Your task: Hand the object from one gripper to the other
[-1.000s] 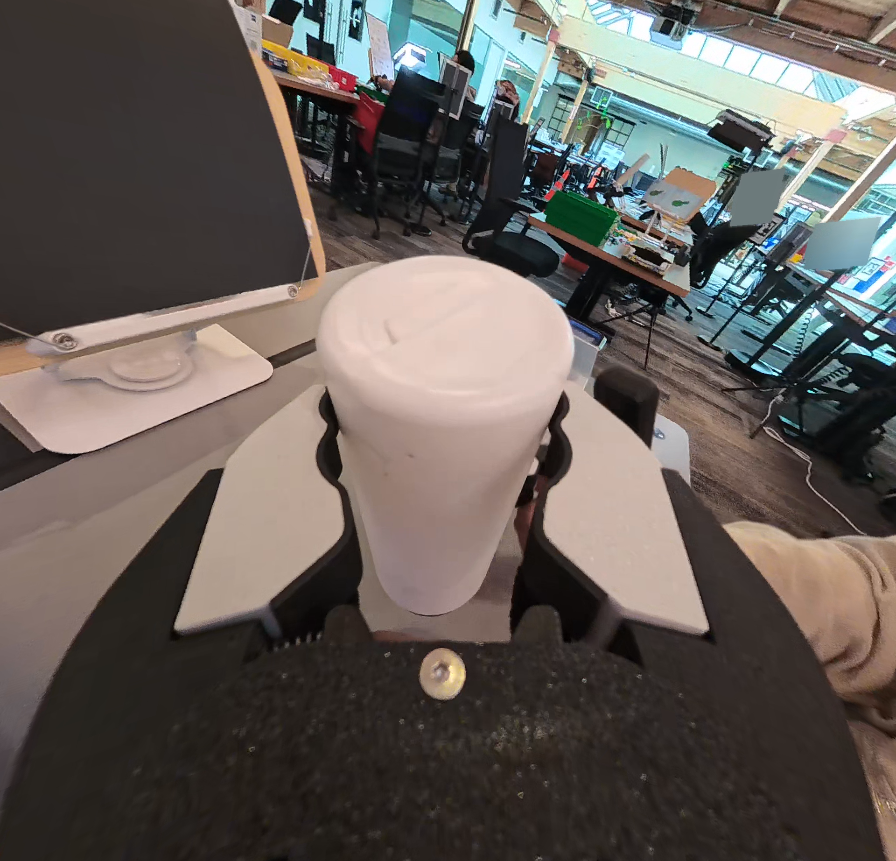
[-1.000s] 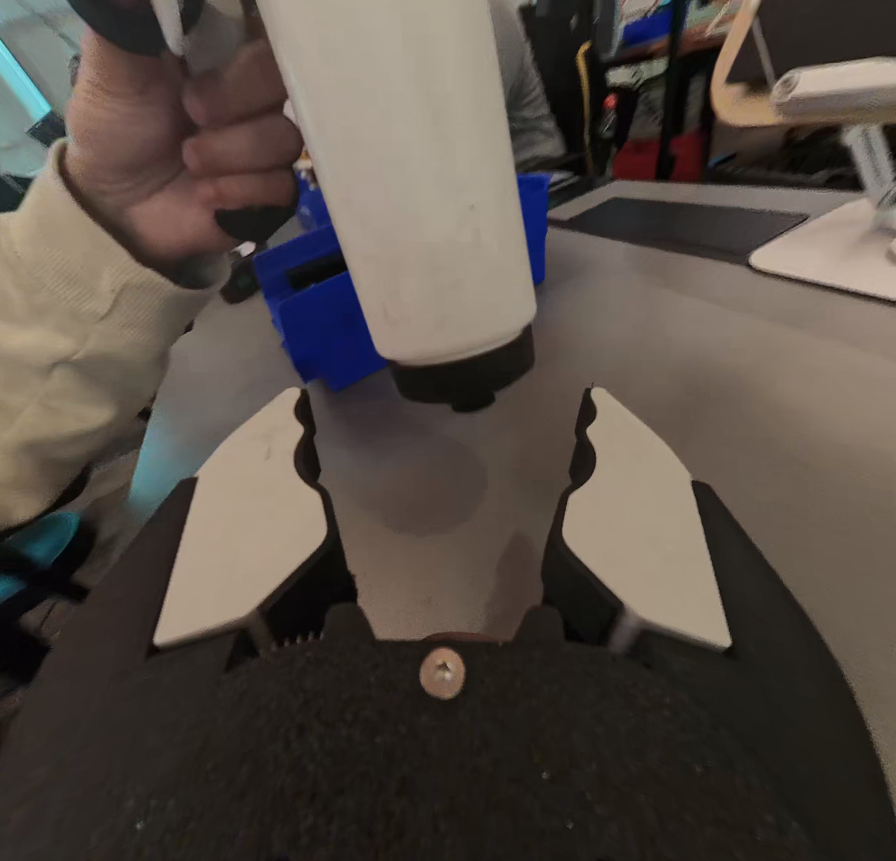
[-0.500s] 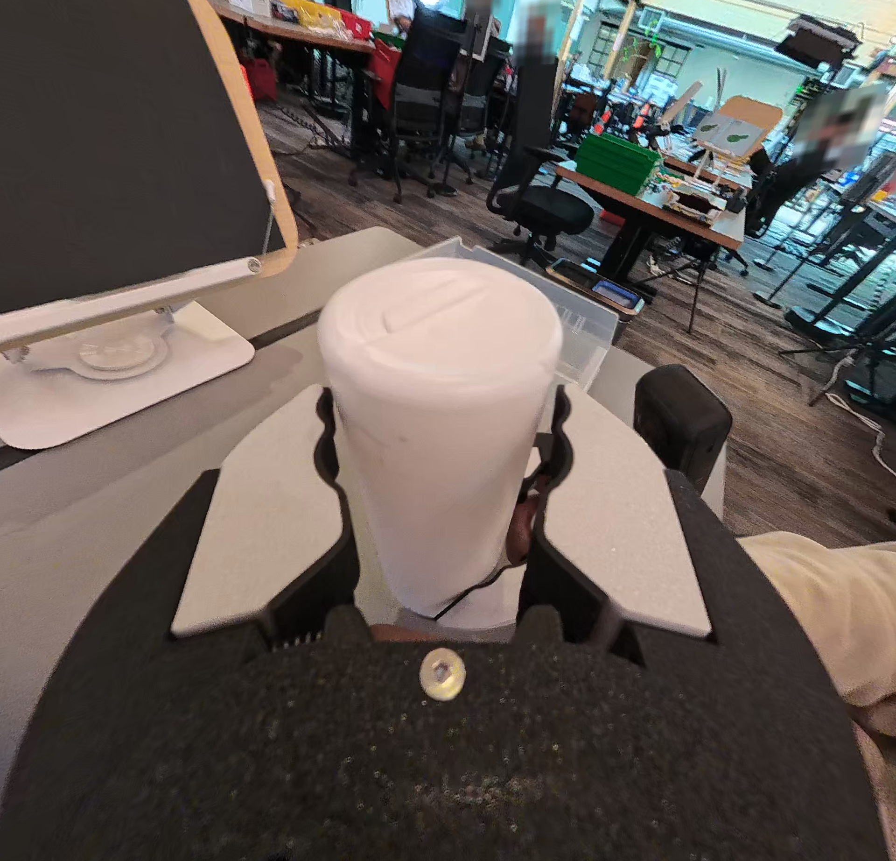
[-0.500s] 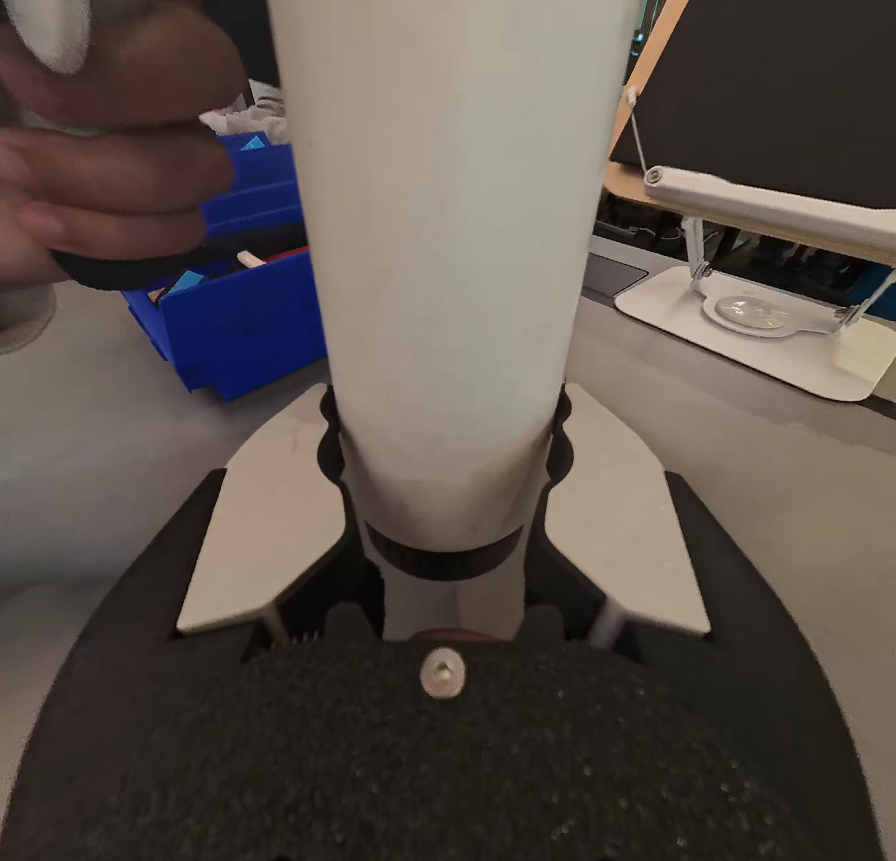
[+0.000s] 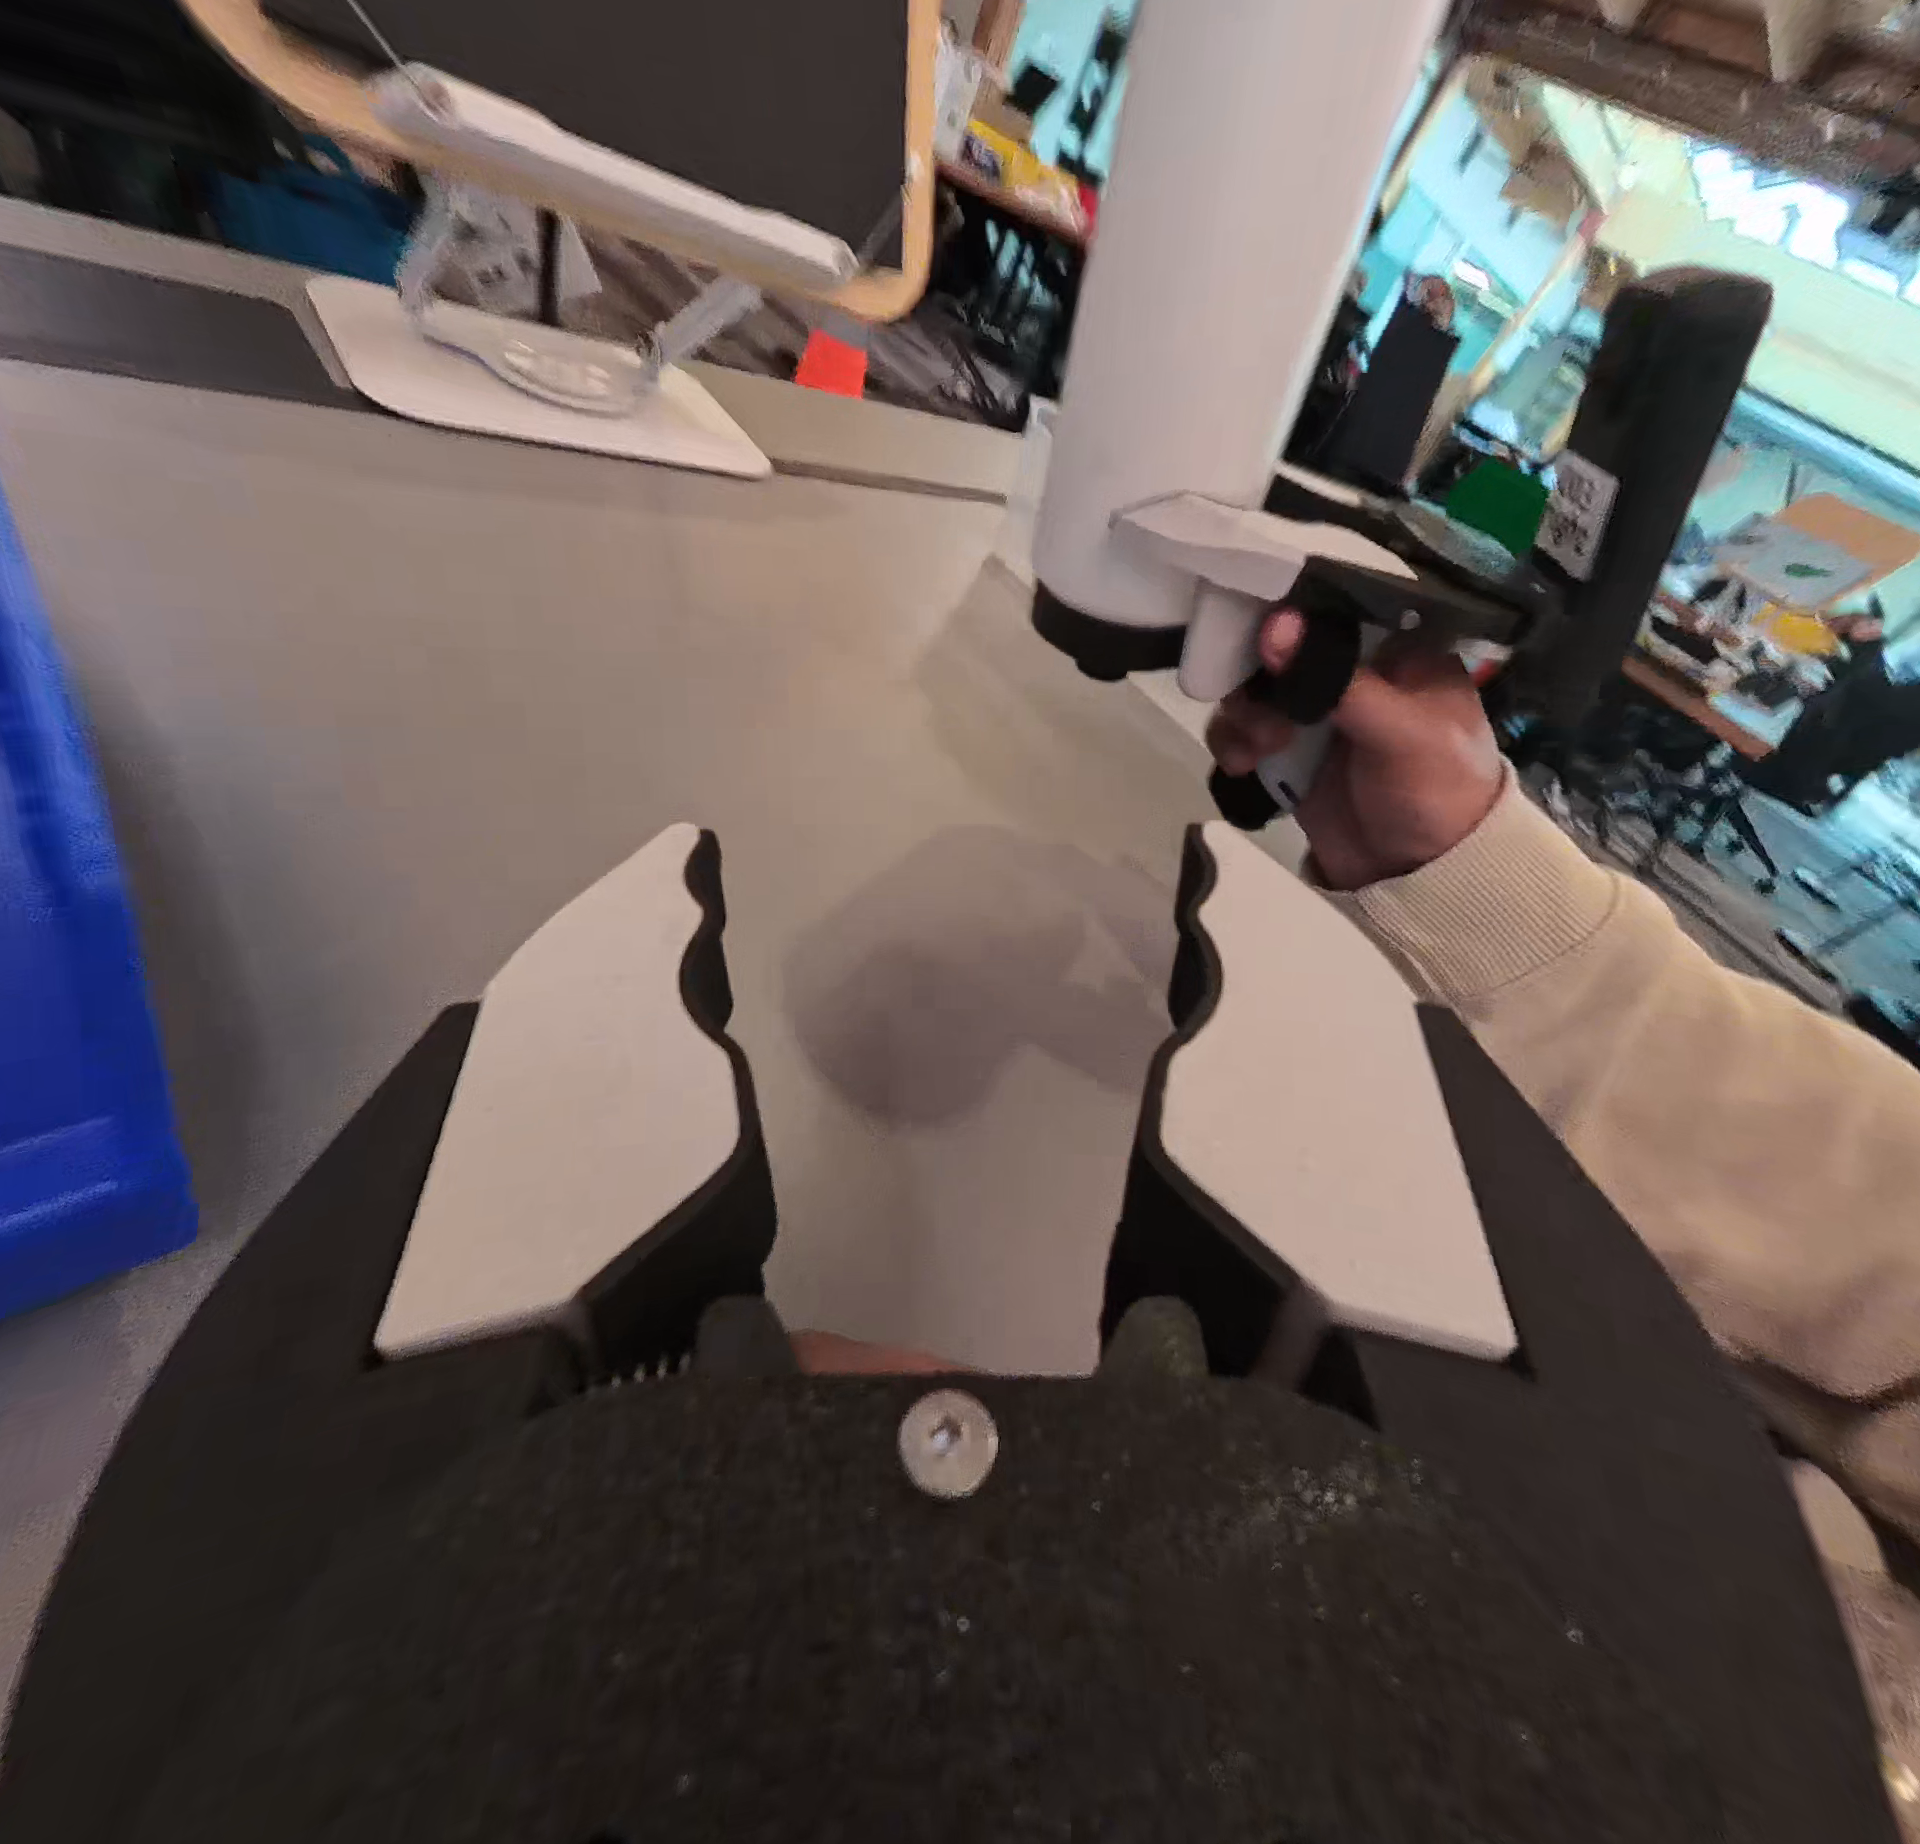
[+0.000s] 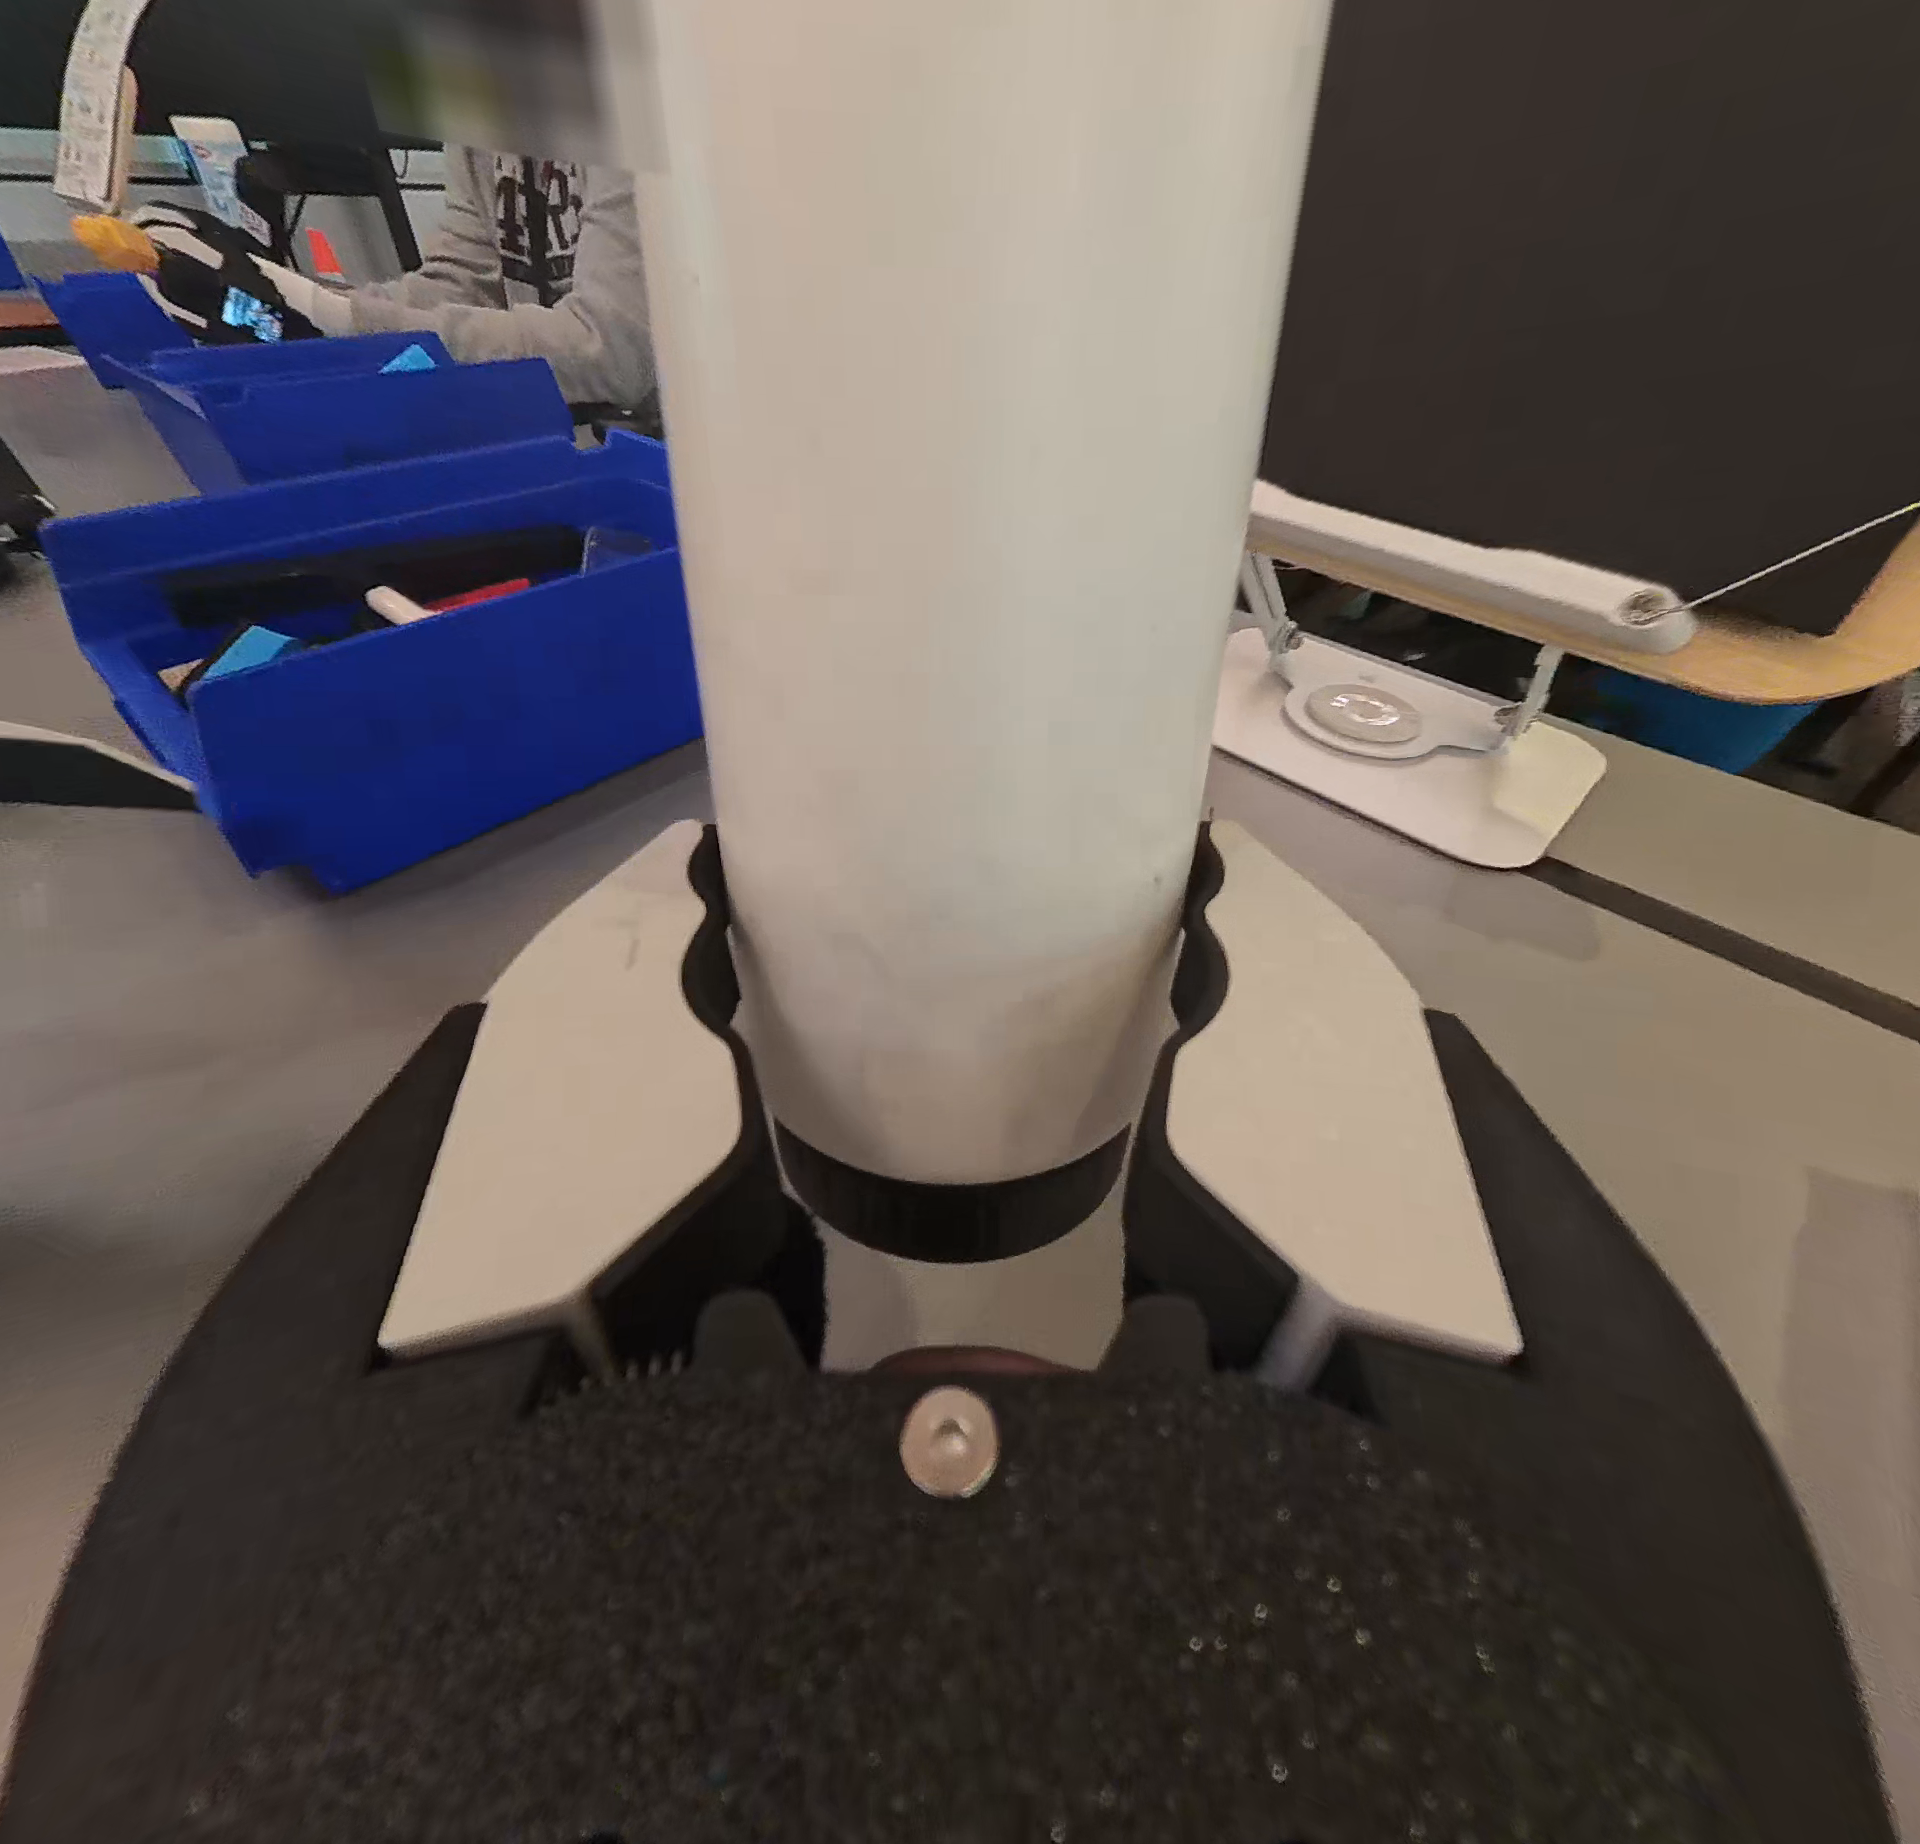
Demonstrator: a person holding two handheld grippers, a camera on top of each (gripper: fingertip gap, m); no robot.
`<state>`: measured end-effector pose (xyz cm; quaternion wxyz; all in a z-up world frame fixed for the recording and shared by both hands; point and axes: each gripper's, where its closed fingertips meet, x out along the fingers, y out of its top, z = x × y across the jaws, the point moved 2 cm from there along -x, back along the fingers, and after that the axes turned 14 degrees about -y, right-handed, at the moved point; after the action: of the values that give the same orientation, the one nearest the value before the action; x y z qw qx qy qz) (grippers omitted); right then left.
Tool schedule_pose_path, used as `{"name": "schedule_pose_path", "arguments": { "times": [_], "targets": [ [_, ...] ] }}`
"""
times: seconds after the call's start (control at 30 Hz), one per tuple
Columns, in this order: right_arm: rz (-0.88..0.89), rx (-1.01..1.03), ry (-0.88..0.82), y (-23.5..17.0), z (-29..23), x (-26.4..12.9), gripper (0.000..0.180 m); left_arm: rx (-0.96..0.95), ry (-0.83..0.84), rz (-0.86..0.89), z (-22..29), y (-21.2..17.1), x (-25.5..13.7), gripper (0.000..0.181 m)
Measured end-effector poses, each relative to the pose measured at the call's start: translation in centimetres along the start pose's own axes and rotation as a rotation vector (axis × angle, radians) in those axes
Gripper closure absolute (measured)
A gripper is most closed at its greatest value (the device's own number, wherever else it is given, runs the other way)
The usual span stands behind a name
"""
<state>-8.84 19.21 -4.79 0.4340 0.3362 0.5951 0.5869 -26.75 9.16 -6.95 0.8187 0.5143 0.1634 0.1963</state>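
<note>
Left gripper (image 5: 951, 947): your jaws stand spread with nothing between them — only the grey table (image 5: 436, 714) and a shadow show in the gap.
Right gripper (image 6: 954, 947): its fingers are pressed against the lower end of the white bottle (image 6: 961, 506), just above the black cap (image 6: 951, 1207), so it is pinching the bottle.
Bottle position: held cap-down above the table; in the left wrist view it hangs to the far right (image 5: 1236, 267), well apart from your left fingers.
Step in hand: by my reading the handover is made; what remains is to clear the empty tool and steady the load.
How to do it well: keep the right squeeze even — the grip sits low on a tall body, so it may want to tip. Hold it plumb and move slowly.
Left-hand retreat: draw it back toward you, away from the bottle and your right hand (image 5: 1371, 755).
Hazards: the blue bin (image 6: 384, 651) lies left and the white stand (image 6: 1413, 745) far right of the bottle; swing toward neither.
</note>
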Motion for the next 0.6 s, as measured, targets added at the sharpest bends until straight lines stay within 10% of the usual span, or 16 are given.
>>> {"name": "schedule_pose_path", "arguments": {
  "times": [0.33, 0.6],
  "targets": [
    [-0.079, -0.015, -0.345, 8.9, 14.2, -7.8, 0.096, -0.053, 0.001, -0.024, -0.9, -0.8, 0.0, 0.107],
    [-0.593, 0.247, -0.469, 0.0, 25.3, -9.9, 0.096, -0.072, -0.032, -0.093, -0.3, -2.0, 0.7, 0.107]
  ]
}}
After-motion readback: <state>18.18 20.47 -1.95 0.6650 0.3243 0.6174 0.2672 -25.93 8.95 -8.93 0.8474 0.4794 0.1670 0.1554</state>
